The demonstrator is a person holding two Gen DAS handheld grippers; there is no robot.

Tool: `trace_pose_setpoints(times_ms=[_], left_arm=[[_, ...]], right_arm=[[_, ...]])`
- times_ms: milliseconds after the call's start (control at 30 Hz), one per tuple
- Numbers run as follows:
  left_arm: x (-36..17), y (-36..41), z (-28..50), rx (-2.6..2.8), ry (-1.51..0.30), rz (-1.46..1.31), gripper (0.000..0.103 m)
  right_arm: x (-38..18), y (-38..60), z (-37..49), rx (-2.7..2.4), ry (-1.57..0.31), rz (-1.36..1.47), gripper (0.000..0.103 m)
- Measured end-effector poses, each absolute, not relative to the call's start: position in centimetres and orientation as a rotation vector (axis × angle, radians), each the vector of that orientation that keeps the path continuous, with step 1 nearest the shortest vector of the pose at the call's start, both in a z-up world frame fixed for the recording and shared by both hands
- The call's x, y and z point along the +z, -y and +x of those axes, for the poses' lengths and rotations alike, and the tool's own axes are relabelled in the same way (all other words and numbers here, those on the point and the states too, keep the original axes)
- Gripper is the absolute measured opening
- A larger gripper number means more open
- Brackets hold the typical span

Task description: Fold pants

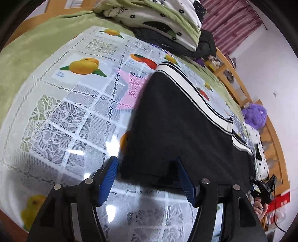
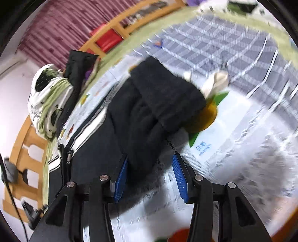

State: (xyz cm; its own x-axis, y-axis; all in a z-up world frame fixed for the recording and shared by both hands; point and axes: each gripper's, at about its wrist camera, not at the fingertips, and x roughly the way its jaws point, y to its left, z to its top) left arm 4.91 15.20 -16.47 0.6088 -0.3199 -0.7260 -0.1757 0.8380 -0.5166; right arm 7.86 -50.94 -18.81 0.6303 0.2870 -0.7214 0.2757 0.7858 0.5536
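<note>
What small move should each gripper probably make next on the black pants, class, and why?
Probably ease both forward and close. The left gripper is open, straddling the edge of the black white-striped pants; the right gripper is open around bunched black fabric. Neither grips yet on the fruit-print lace tablecloth.

A glossy lace-patterned tablecloth (image 1: 61,115) printed with mangoes and other fruit is covering a green blanket (image 1: 28,61) — light is glaring off its plastic surface. A folded quilt (image 1: 162,16), green and white with black flowers, is sitting on dark clothing (image 1: 206,44) at the far end. A maroon striped curtain (image 1: 231,22) is hanging behind, a wooden rail (image 1: 231,74) is running along the side, and a purple plush toy (image 1: 254,116) is resting near it — beside a red box (image 2: 109,40).
</note>
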Motion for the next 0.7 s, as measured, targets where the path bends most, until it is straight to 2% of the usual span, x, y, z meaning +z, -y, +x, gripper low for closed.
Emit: trace_pose_setpoints(times_ms=[33,100,133,167,200,300,433,500,567,600,700], left_arm=[[-16.5,-14.9,5.2,-0.081,-0.911,-0.604,0.062],[-16.4,-14.4,6.0,-0.050,-0.911,-0.595,0.057],[-16.2,-14.2,6.2,-0.031,-0.907,-0.585,0.046],[-16.0,-14.1,6.6,-0.007,-0.903,-0.579,0.033],[-15.6,-14.3,6.7,-0.019,-0.892,-0.594,0.031],[-15.5,-14.8,6.9,-0.071,-0.887,-0.657,0.031],[-17.4,-15.3,5.9,-0.076,-0.895,-0.703,0.038],[-17.8,-15.5,5.2,-0.087,-0.866,-0.728,0.039],[-17.9,-15.5,5.2,-0.077,-0.860,-0.756,0.042],[-17.8,-15.3,5.4,-0.072,-0.867,-0.759,0.046],[-17.1,-14.1,6.4,-0.029,-0.892,-0.700,0.046]], right_arm=[[-18.8,50.8,8.5,0.007,-0.901,0.690,0.047],[-18.6,50.1,10.0,-0.008,-0.925,0.665,0.033],[-18.1,49.6,10.9,-0.018,-0.934,0.629,0.018],[-17.3,49.5,10.9,-0.019,-0.919,0.587,0.014],[-15.8,49.5,10.9,0.002,-0.858,0.562,0.013],[-14.4,50.6,10.7,0.032,-0.795,0.598,0.012],[-18.2,50.1,12.1,-0.025,-1.007,0.502,0.022],[-18.4,50.3,10.5,0.002,-0.978,0.500,0.023],[-17.7,50.4,8.8,-0.011,-0.968,0.487,0.029],[-17.2,50.3,8.1,-0.013,-0.957,0.485,0.029],[-15.7,50.0,6.2,-0.018,-0.934,0.469,0.029]])
